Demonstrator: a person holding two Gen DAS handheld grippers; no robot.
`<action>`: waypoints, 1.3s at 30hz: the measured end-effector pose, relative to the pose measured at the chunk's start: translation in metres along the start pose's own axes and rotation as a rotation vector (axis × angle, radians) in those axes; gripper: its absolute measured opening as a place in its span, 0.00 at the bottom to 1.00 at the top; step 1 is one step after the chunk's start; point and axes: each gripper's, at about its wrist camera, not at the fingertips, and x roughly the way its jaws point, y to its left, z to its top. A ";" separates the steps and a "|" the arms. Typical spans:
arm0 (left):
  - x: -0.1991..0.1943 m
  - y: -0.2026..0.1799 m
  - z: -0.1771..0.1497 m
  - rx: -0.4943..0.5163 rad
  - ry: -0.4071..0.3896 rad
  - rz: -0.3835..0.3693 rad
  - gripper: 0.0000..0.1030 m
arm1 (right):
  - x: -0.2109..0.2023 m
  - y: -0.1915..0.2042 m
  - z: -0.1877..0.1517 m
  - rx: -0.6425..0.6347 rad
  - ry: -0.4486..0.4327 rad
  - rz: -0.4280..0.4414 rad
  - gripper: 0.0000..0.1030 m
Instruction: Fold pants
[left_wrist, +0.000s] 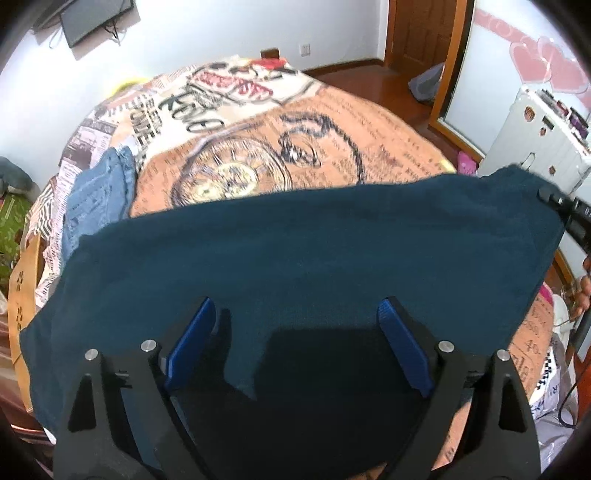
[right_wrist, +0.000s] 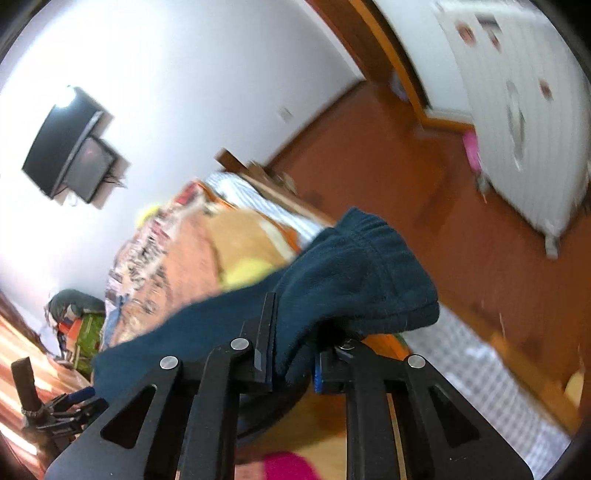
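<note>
Dark teal fleece pants (left_wrist: 295, 251) lie spread across the near part of the bed. My left gripper (left_wrist: 295, 306) hangs just over them, its blue pads (left_wrist: 192, 339) wide apart and open, with cloth below the gap. At the cloth's far right corner my right gripper (left_wrist: 554, 197) holds the edge. In the right wrist view that gripper (right_wrist: 295, 332) is shut on a bunched fold of the pants (right_wrist: 354, 266), raised off the bed. The cloth covers its right fingertip. The left gripper (right_wrist: 74, 402) shows small at the lower left.
A printed orange and cream bedspread (left_wrist: 258, 147) covers the bed. Blue jeans (left_wrist: 96, 195) lie on its left side. A white cabinet (left_wrist: 535, 140) stands on the wooden floor (right_wrist: 369, 155) to the right. A dark screen (right_wrist: 66, 147) hangs on the wall.
</note>
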 end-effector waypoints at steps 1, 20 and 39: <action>-0.006 0.002 0.000 -0.006 -0.015 -0.002 0.89 | -0.006 0.012 0.005 -0.034 -0.019 0.007 0.12; -0.118 0.122 -0.039 -0.212 -0.294 0.028 0.89 | -0.015 0.228 -0.008 -0.503 -0.090 0.281 0.12; -0.100 0.160 -0.073 -0.316 -0.210 0.027 0.89 | 0.078 0.266 -0.141 -0.756 0.448 0.309 0.28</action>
